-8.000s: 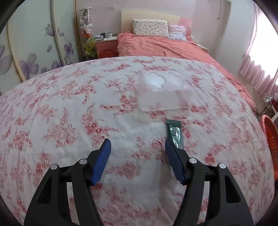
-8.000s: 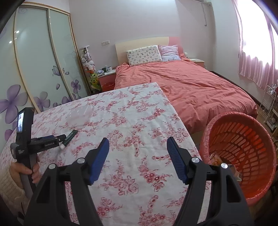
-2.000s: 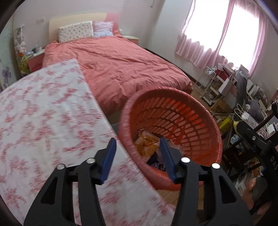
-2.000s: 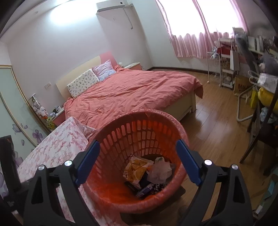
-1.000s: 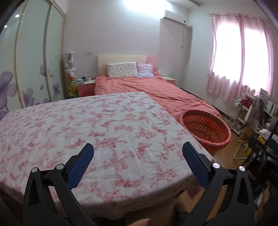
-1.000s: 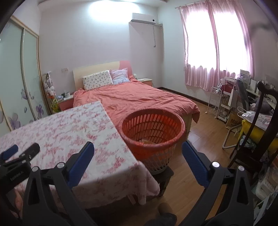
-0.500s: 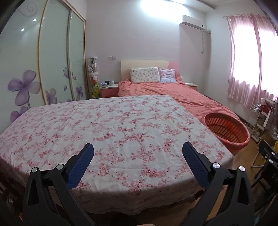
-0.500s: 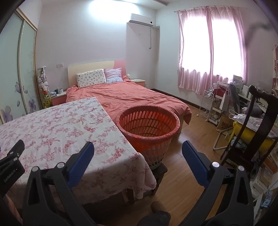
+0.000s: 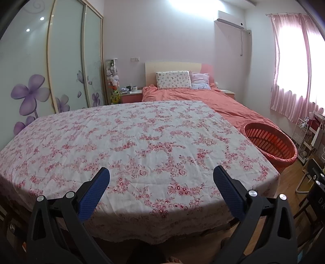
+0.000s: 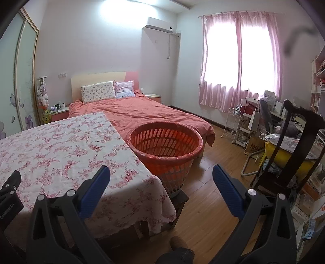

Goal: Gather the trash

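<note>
Both pictures are bright and mostly sharp. Strong daylight comes in through the pink curtains (image 10: 239, 61), and the window glows so white that nothing shows behind the cloth. A lamp makes a big white glare spot on the wall (image 9: 189, 6) near the ceiling. Two small lights shine back from the wardrobe door (image 9: 34, 24). The tablecloth (image 9: 132, 138) is evenly lit, with a dark shadow under its near edge. The lens bends straight lines, so the table looks round and swollen. The corners of both pictures go black. A blurry dark smudge (image 10: 294, 38) sits at the top right of the right view.
</note>
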Tool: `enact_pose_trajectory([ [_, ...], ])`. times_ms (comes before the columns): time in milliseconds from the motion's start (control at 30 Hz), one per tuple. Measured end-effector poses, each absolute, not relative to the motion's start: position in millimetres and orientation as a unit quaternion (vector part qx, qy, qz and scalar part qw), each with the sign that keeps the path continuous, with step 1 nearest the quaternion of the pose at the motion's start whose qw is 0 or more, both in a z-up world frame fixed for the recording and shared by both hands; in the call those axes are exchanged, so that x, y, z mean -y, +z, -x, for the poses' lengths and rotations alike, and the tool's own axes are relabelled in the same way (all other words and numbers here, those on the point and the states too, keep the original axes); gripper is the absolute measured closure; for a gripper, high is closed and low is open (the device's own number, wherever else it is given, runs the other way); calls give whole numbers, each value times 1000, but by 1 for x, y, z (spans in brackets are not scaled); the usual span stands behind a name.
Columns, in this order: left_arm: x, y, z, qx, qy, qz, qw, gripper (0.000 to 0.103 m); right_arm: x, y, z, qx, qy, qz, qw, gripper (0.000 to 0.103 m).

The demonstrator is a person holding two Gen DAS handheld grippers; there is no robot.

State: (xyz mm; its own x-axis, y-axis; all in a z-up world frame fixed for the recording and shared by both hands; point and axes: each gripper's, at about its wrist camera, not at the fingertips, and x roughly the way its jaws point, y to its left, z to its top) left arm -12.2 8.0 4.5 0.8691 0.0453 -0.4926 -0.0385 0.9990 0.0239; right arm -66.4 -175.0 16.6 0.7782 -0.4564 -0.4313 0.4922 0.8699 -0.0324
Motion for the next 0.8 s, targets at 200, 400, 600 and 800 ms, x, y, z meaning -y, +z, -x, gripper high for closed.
enact_pose_trajectory([
  [200, -8, 1, 14, -261, 22, -5, 965, 3, 173, 11, 67, -213, -258, -39, 942, 5],
  [400, -7, -1, 15, -267, 19, -2, 963, 3, 171, 9, 69, -216, -253, -39, 942, 5],
  [600, -6, -3, 18, -272, 18, 1, 962, 3, 172, 9, 71, -226, -243, -46, 942, 5],
  [800, -6, -4, 21, -278, 18, 3, 960, 3, 174, 5, 70, -244, -236, -56, 939, 5],
])
